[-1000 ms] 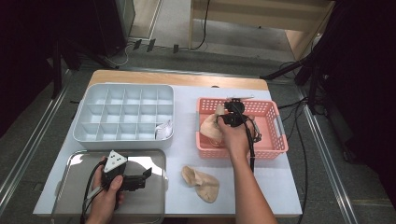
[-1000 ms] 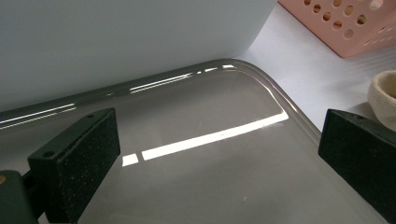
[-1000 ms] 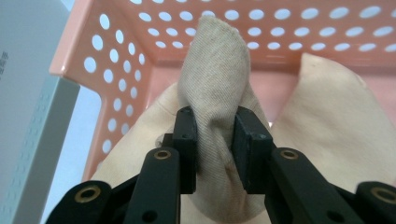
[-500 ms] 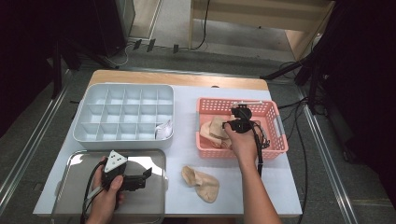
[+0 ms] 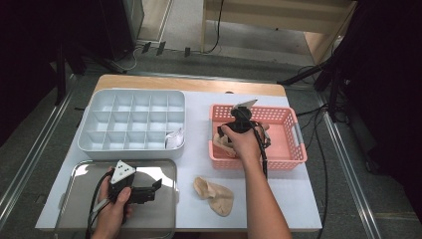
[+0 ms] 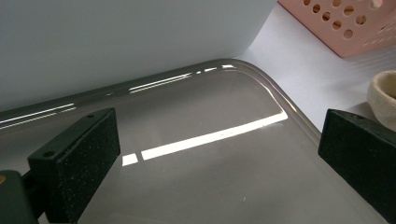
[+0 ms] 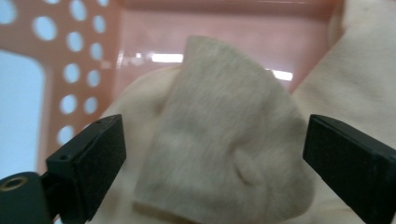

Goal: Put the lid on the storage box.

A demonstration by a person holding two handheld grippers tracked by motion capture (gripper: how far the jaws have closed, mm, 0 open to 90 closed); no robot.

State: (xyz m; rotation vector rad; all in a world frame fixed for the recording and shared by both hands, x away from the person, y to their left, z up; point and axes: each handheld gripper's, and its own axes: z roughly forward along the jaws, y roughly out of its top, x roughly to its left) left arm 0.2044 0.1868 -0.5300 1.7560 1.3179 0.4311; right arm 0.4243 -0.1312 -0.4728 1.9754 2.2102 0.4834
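A pink perforated basket (image 5: 286, 142) at the right holds beige socks (image 5: 220, 142). My right gripper (image 5: 226, 133) is down inside the basket's left part, just above them. In the right gripper view it (image 7: 215, 163) is open, with a folded beige sock (image 7: 219, 149) lying between and ahead of its jaws, against the basket wall (image 7: 79, 51). Another beige sock (image 5: 215, 195) lies on the white table in front of the basket. My left gripper (image 5: 152, 191) rests open over the metal tray (image 5: 74, 199), nothing between its jaws (image 6: 219, 158).
A white compartment tray (image 5: 132, 124) stands at the back left, with a small pale item (image 5: 174, 138) in its near right cell. The loose sock (image 6: 383, 95) lies just right of the metal tray's rim (image 6: 280, 100). Cables trail off the table's right side.
My right gripper has shifted a little inside the basket, drifting right and then back left over the socks. The left gripper has stayed still on the metal tray.
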